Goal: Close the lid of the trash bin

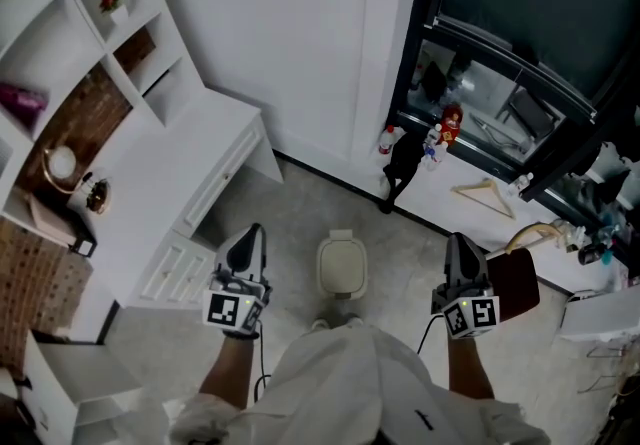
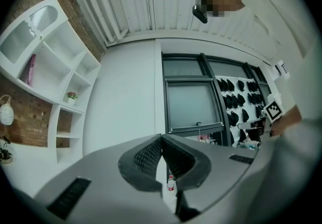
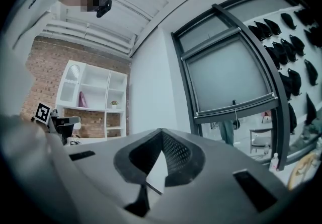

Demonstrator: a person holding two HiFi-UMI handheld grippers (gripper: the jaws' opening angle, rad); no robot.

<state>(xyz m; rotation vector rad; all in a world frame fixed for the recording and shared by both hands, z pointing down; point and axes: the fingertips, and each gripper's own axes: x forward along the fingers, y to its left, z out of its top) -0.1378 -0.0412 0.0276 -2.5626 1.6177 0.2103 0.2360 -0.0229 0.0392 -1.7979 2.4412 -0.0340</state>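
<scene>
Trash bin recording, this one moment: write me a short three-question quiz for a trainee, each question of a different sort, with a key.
1. True or false: the lid of the trash bin is down, shut on the bin.
2. Pick one. The jaws of the left gripper and the right gripper are: A, together with nothing between them; B, wide apart; C, closed on the bin's lid.
3. Short answer: in the head view, on which side of the bin does the wooden hanger lie?

Key: 1 true. 2 A. 3 right, on the white surface further up the picture.
</scene>
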